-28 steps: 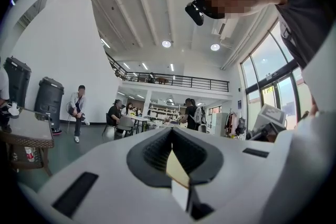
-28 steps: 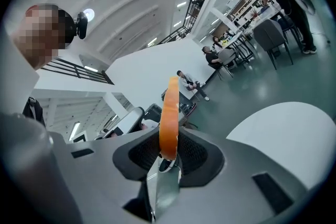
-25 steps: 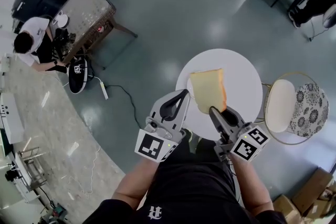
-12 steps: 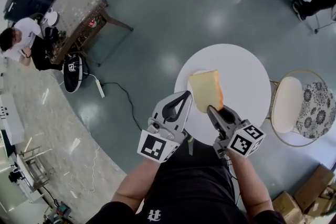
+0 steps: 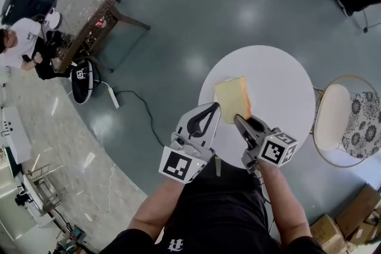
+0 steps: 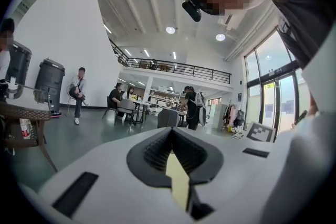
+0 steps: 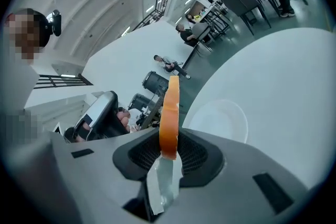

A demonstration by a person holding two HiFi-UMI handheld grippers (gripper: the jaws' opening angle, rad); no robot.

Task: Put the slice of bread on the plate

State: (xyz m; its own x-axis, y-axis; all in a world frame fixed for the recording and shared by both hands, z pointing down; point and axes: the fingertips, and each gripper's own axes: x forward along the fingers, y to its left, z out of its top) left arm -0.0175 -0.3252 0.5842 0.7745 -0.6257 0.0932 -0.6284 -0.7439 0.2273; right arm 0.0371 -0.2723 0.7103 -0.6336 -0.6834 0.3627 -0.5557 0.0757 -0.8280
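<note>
A slice of bread (image 5: 231,98) with an orange-brown crust stands on edge in my right gripper (image 5: 239,119), which is shut on its lower end. It hangs above the near left part of the round white table (image 5: 280,86). In the right gripper view the bread's crust (image 7: 169,107) rises from between the pads of the right gripper (image 7: 168,152). Past the crust a white plate (image 7: 218,120) lies on the table (image 7: 283,76). In the head view the slice mostly hides the plate. My left gripper (image 5: 212,107) is beside the bread, shut and holding nothing, and the left gripper (image 6: 170,139) faces the room.
A round chair with a floral cushion (image 5: 348,122) stands right of the table. A wicker table (image 5: 89,9) and a seated person (image 5: 21,38) are at the far left. A power strip and cable (image 5: 119,98) lie on the floor. Cardboard boxes (image 5: 357,217) sit at the lower right.
Both grippers have come down toward the table, the right one still clamped on the bread. The slice now hangs lower and looks smaller over the table's near left part.
</note>
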